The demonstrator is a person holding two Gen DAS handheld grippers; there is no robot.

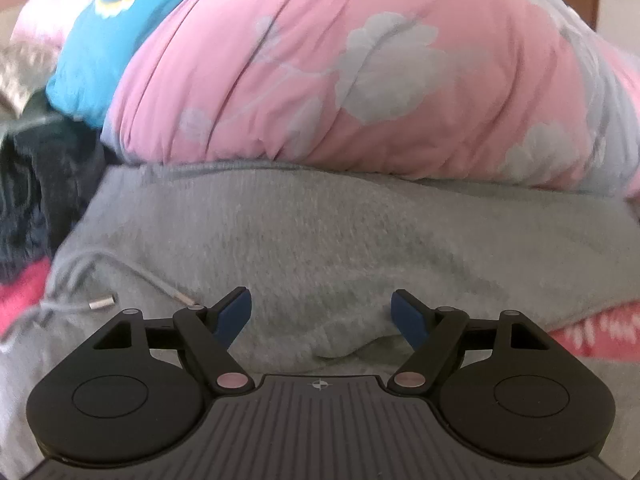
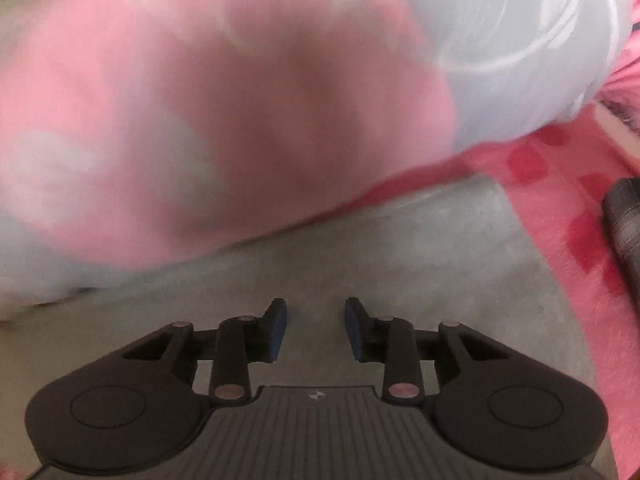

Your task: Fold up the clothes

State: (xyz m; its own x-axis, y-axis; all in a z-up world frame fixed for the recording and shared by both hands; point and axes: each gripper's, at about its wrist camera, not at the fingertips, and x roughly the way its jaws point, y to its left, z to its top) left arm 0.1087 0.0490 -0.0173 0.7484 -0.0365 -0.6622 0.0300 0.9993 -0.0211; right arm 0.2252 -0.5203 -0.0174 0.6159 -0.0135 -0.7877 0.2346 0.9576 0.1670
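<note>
A grey sweatshirt [image 1: 320, 240] lies spread flat on the bed, with its drawstring [image 1: 96, 300] and metal tip at the left. My left gripper [image 1: 320, 308] hovers just over the grey cloth, open wide, with only a small ridge of fabric lying below the gap. In the right wrist view the same grey sweatshirt [image 2: 400, 248] fills the lower part. My right gripper [image 2: 316, 316] stands open above it with a narrower gap and nothing between its fingers. The picture there is blurred.
A bulky pink quilt with pale cloud shapes [image 1: 340, 72] rises right behind the sweatshirt. A blue garment [image 1: 104, 40] and dark clothes [image 1: 40, 200] are heaped at the left. A pink patterned bedcover [image 2: 568, 200] lies under everything. A dark checked cloth [image 2: 624, 220] shows at the right edge.
</note>
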